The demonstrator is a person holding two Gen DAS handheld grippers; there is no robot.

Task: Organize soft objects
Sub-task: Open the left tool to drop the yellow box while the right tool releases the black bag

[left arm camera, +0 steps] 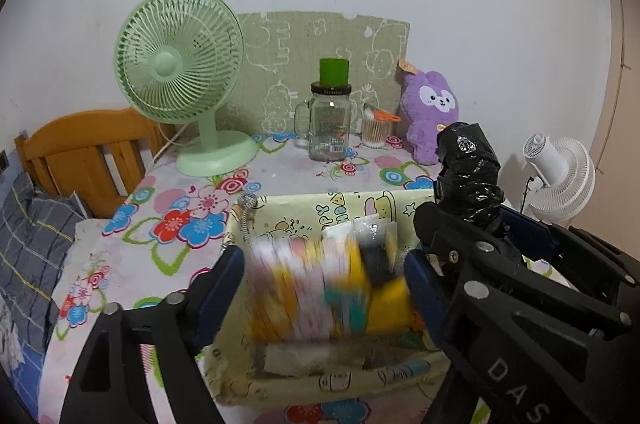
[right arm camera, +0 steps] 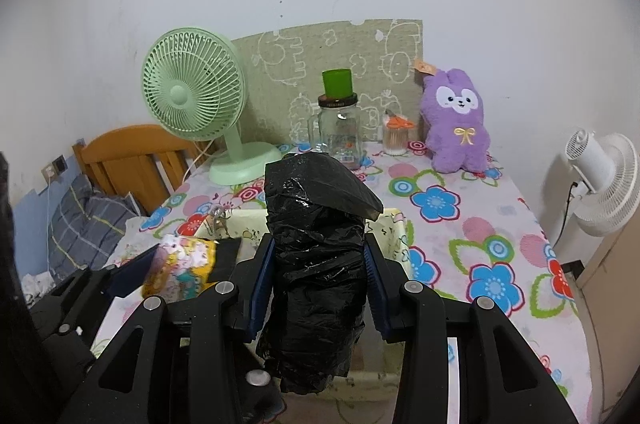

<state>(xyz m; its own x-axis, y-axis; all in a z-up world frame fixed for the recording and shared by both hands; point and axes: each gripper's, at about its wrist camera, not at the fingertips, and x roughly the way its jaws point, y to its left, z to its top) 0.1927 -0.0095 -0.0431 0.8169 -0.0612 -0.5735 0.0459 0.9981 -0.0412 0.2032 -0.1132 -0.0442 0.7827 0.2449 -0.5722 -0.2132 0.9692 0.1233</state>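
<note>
A pale yellow fabric basket (left arm camera: 304, 212) with cartoon prints stands on the flowered tablecloth. Over it, my left gripper (left arm camera: 324, 272) is open. A colourful soft packet (left arm camera: 312, 288) lies blurred between its blue pads, a sliver of space showing at the left pad. My right gripper (right arm camera: 318, 264) is shut on a bundle of black plastic bags (right arm camera: 316, 256), held upright over the basket's right part (right arm camera: 396, 224). The packet (right arm camera: 180, 264) and the left gripper (right arm camera: 132, 272) show at the lower left of the right wrist view. A purple plush rabbit (right arm camera: 456, 128) sits at the table's back right.
At the back stand a green desk fan (left arm camera: 180, 64), a glass jar (left arm camera: 330, 128) with a green cup on top, and a tub of cotton swabs (left arm camera: 376, 132). A white fan (right arm camera: 604, 180) is off the table's right edge. A wooden headboard (left arm camera: 84, 148) and bedding lie left.
</note>
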